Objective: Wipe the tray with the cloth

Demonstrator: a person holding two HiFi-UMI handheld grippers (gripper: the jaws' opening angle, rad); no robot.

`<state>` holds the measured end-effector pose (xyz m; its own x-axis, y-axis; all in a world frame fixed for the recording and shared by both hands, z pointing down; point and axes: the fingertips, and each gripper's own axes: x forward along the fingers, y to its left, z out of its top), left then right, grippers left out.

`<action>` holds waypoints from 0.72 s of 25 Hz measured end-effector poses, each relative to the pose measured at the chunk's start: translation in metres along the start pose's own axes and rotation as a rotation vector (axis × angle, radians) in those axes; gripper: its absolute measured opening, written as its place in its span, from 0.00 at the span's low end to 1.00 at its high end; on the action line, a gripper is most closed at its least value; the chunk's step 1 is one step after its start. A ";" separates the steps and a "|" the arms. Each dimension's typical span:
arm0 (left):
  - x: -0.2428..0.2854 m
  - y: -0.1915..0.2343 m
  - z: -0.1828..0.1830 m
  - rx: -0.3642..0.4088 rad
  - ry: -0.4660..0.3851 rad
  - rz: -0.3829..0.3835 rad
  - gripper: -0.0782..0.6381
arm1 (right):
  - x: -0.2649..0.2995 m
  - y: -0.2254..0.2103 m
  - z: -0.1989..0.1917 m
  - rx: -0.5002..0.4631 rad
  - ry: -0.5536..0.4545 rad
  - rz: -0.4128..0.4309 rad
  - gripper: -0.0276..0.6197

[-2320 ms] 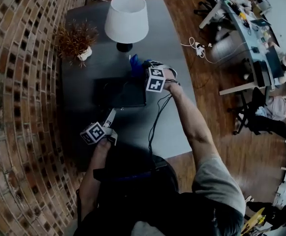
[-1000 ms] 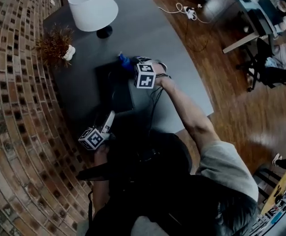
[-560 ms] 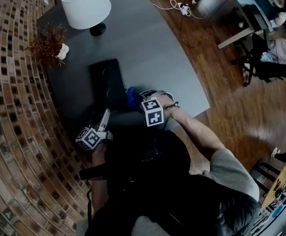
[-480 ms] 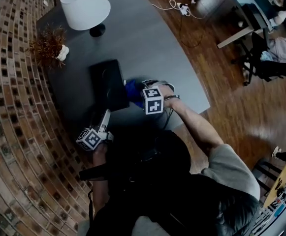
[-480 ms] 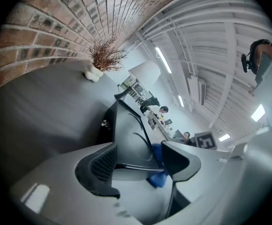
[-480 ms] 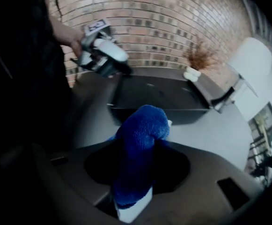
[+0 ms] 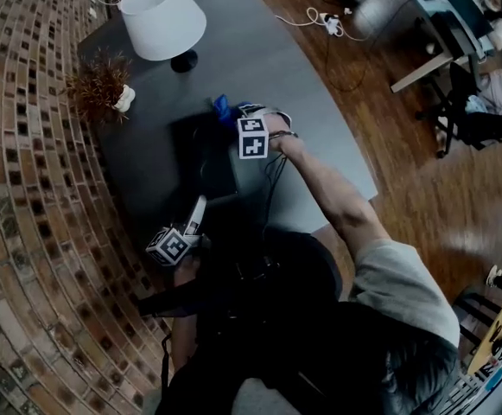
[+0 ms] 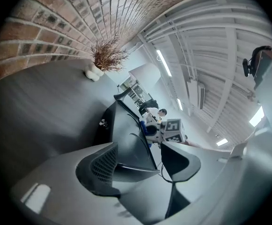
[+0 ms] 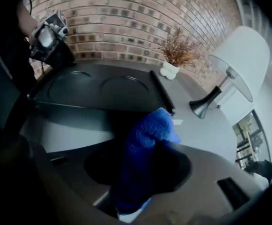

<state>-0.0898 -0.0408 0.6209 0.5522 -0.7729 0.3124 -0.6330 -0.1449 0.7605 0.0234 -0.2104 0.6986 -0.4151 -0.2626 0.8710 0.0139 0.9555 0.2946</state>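
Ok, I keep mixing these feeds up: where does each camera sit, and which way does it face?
Head view: on the person's head, looking steeply down at the tray on the table; the right forearm, left gripper and right gripper show.
Left gripper view: on the left gripper, looking along the table; its parted jaws straddle the tray's near edge.
Right gripper view: on the right gripper, facing the brick wall over the tray; its jaws clamp the cloth.
Shared: both gripper views show the tray, plant and the other gripper.
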 end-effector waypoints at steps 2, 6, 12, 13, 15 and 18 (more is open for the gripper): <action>0.001 0.002 0.001 0.007 -0.004 -0.002 0.51 | -0.011 0.039 0.004 -0.029 0.001 0.040 0.30; 0.003 -0.001 0.002 0.019 -0.008 -0.002 0.51 | -0.037 0.126 0.011 -0.075 0.016 0.116 0.30; -0.010 -0.010 0.001 -0.030 -0.032 -0.024 0.51 | -0.082 0.212 0.006 -0.142 -0.066 0.387 0.30; -0.017 -0.012 0.000 -0.063 -0.043 -0.025 0.51 | -0.086 0.195 0.000 -0.096 -0.077 0.377 0.30; -0.031 -0.011 -0.007 -0.153 -0.063 -0.011 0.51 | -0.090 0.126 -0.008 0.002 -0.084 0.253 0.30; -0.036 -0.010 -0.021 -0.289 -0.061 -0.041 0.51 | -0.088 -0.004 -0.004 0.042 -0.053 -0.028 0.30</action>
<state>-0.0917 0.0015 0.6138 0.5349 -0.8072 0.2495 -0.4248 -0.0017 0.9053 0.0636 -0.1915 0.6224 -0.4621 -0.2833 0.8404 -0.0362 0.9528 0.3013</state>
